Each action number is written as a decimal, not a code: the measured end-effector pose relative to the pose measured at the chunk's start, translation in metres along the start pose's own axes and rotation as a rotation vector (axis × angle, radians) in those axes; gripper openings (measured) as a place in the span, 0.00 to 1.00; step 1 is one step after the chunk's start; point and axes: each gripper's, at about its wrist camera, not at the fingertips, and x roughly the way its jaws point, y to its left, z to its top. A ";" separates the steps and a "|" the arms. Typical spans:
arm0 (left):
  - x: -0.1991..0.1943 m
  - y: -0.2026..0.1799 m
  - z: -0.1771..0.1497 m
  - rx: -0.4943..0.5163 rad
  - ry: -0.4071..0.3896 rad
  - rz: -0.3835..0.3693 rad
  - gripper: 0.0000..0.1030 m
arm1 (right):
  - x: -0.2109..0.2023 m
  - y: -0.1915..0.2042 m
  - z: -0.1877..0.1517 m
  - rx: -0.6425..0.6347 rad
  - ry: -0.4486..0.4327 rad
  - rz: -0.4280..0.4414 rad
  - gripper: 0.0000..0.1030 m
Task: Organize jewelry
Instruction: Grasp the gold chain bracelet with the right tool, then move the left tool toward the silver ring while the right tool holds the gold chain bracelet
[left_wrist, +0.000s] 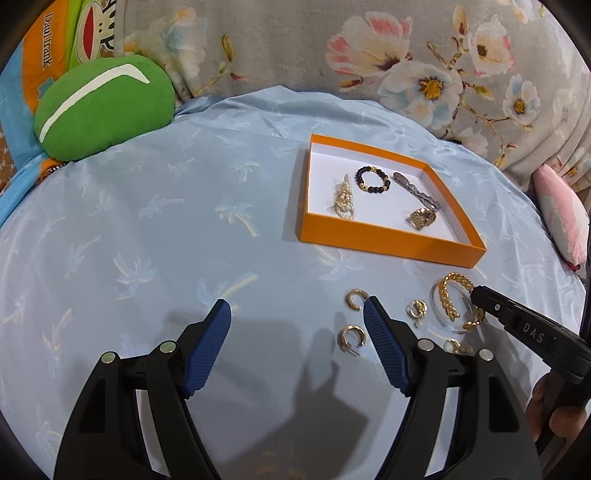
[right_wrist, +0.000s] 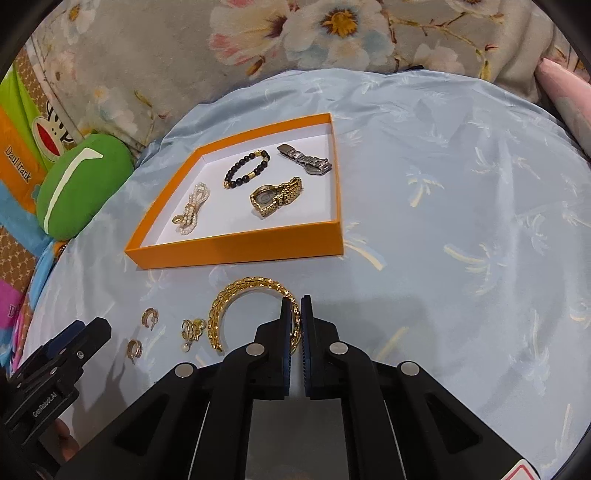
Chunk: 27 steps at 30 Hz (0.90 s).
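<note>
Right claw (right_wrist: 296, 314) "DAS" – clamps gold bangle (right_wrist: 236, 291) | cushion (left_wrist: 37, 48) "Daul frank"

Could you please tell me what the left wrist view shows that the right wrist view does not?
Only the left wrist view shows the left gripper with its jaws wide open and a small gold piece beside its right finger. Only the right wrist view shows the right gripper shut on the gold bangle, plus the gold watch face. Both show the orange box and the hoop earrings.
</note>
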 end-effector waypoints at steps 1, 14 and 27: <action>-0.002 -0.001 -0.002 0.003 0.003 -0.005 0.70 | -0.004 -0.002 -0.004 0.002 -0.005 0.001 0.04; -0.015 -0.021 -0.024 0.087 0.037 -0.029 0.70 | -0.031 -0.008 -0.033 0.006 0.001 0.000 0.04; -0.001 -0.056 -0.026 0.167 0.097 -0.102 0.66 | -0.030 -0.008 -0.033 0.009 0.002 0.000 0.04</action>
